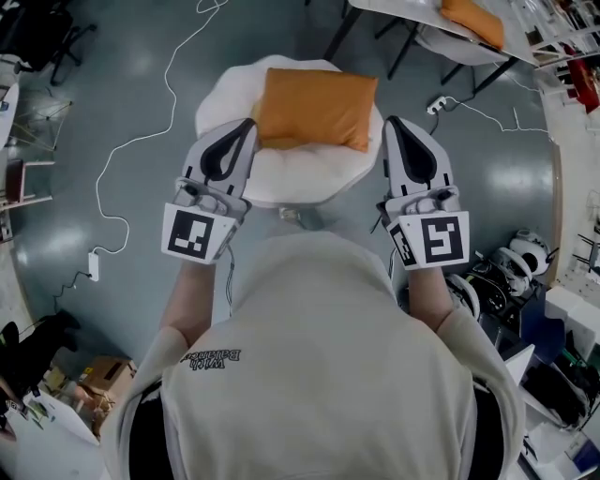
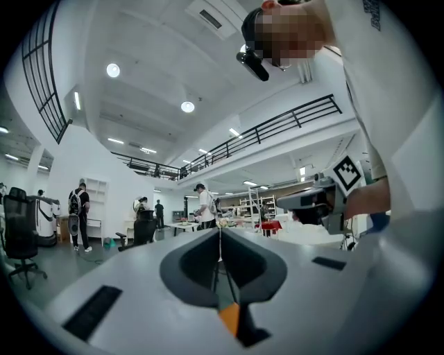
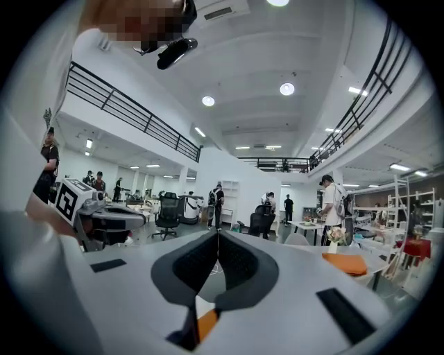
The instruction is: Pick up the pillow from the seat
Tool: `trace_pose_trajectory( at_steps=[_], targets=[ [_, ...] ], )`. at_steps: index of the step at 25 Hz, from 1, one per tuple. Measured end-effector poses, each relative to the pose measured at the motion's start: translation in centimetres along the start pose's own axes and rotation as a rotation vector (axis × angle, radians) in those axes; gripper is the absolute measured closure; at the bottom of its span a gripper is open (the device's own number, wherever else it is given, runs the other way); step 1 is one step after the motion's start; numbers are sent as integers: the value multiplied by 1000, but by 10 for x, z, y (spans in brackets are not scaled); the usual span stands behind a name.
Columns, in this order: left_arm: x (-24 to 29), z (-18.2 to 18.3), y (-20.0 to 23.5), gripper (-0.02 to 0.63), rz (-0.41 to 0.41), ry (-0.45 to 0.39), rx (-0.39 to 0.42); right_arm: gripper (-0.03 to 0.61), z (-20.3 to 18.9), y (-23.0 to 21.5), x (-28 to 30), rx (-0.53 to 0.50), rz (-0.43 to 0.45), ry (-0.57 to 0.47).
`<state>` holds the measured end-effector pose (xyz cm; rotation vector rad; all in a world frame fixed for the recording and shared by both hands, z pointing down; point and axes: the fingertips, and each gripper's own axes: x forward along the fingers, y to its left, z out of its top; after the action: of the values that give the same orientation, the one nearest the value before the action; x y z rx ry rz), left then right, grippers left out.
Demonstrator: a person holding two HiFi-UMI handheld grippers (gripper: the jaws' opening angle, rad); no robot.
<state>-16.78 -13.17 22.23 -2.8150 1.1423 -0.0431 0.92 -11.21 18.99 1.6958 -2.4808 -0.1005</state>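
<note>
An orange pillow (image 1: 314, 108) lies on a round white padded seat (image 1: 281, 173) in the head view. My left gripper (image 1: 250, 123) is held level at the pillow's left edge, and my right gripper (image 1: 392, 121) at its right edge. Both are shut with nothing between their jaws, and neither visibly presses the pillow. In the left gripper view the jaws of the left gripper (image 2: 220, 233) meet in a line, and a sliver of orange shows below them. The right gripper (image 3: 218, 233) looks the same in its own view. Each gripper view shows the other gripper (image 2: 320, 201) (image 3: 96, 216) alongside.
A second orange pillow (image 1: 473, 21) (image 3: 345, 263) lies on a table at the back right. White cables (image 1: 169, 84) and a power strip (image 1: 93, 266) run over the grey floor. Boxes and gear crowd the lower corners. People (image 2: 205, 206) and office chairs (image 3: 166, 211) stand farther off.
</note>
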Motion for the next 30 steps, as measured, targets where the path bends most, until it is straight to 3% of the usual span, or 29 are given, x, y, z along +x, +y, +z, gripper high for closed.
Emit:
trace_pose_trajectory(
  at_steps=[6, 9, 17, 21, 25, 29, 30],
  targets=[
    [17, 4, 1, 601, 8, 7, -18, 568, 2, -20, 8, 11, 4, -30],
    [27, 6, 1, 601, 19, 4, 10, 568, 1, -32, 11, 18, 17, -41],
    [59, -3, -2, 601, 75, 51, -6, 569, -28, -66, 30, 28, 39, 41],
    [71, -28, 10, 600, 105, 98, -26, 568, -42, -79, 44, 45, 37, 62],
    [83, -56, 25, 590, 114, 146, -25, 568, -62, -95, 61, 183, 46, 99],
    [100, -95, 39, 493, 96, 185, -95, 558, -89, -110, 82, 194, 43, 145],
    [104, -107, 42, 482, 90, 194, -111, 510, -99, -113, 87, 199, 46, 163]
  ],
)
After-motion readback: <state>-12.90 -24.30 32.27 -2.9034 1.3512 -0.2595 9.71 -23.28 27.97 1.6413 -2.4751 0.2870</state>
